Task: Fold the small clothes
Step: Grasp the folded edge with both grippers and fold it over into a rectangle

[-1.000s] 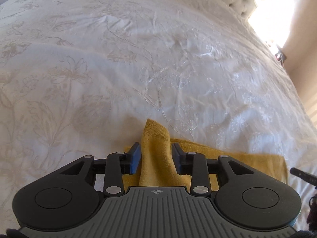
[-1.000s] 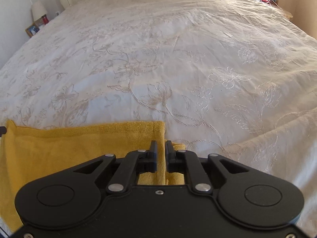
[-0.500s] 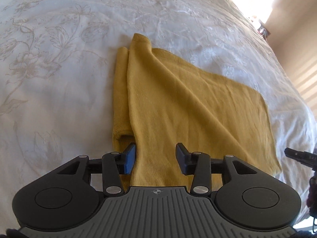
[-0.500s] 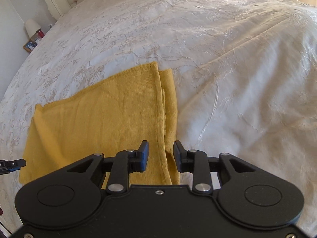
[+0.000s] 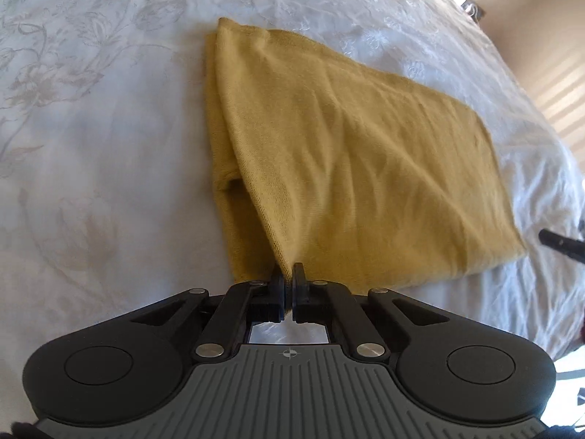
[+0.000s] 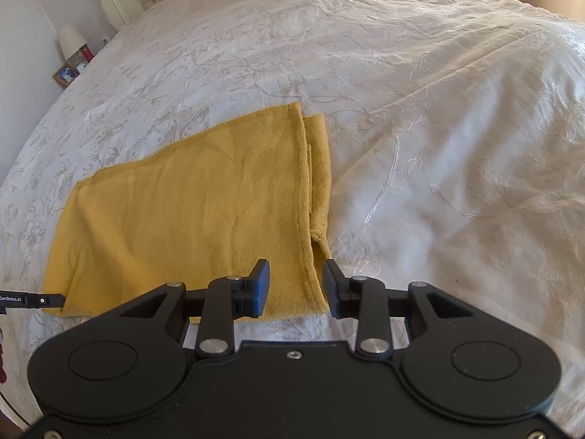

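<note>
Mustard-yellow knit garment (image 5: 351,153) lies folded into a rough rectangle on the white embroidered bedspread (image 5: 91,153), a narrower layer showing along one side edge. Left gripper (image 5: 289,281) is pinched together on the garment's near corner, lifting it into a small peak. Right gripper (image 6: 296,285) stands wide apart, straddling the opposite near corner without gripping it.
</note>
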